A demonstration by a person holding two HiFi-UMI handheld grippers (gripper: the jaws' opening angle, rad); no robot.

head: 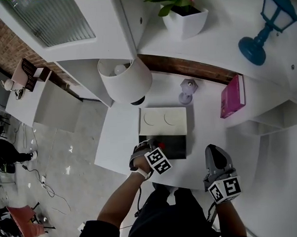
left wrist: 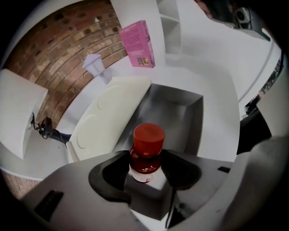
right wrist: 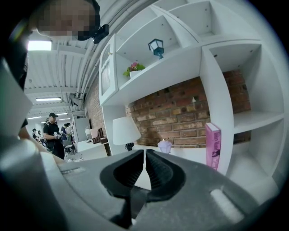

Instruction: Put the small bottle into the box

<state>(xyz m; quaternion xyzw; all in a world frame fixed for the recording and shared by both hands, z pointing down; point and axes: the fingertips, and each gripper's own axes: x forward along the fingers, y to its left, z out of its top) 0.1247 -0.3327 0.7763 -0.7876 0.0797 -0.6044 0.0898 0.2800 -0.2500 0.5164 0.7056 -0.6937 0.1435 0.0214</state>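
Jaws of the left gripper [left wrist: 146,166] pinched the small bottle [left wrist: 146,158] by its dark body, just under the red cap [left wrist: 148,138], as a person standing at a white table [head: 207,130] held it at the near edge of the box [left wrist: 183,118]. The bottle stood upright between the jaws with its cap clear above them. The grey, open inside of the box lay just beyond it, and nothing else showed in there. Whether the bottle's foot touched the box could not be told, since the jaws covered it.

Off to the right of the box and well apart from it, the right gripper [right wrist: 145,168] hung with its jaws pressed together on nothing. It was turned away from the box toward the shelves. A cream lid [head: 163,121] lay flat against the far side of the box, and a pink book [head: 233,95] stood further off to the right of it.

By the look of it the job was most of the way through. The bottle was lifted, firmly held and brought to the box, but not let go. What seemed left was to lower it inside, spread the jaws and draw the left gripper clear.
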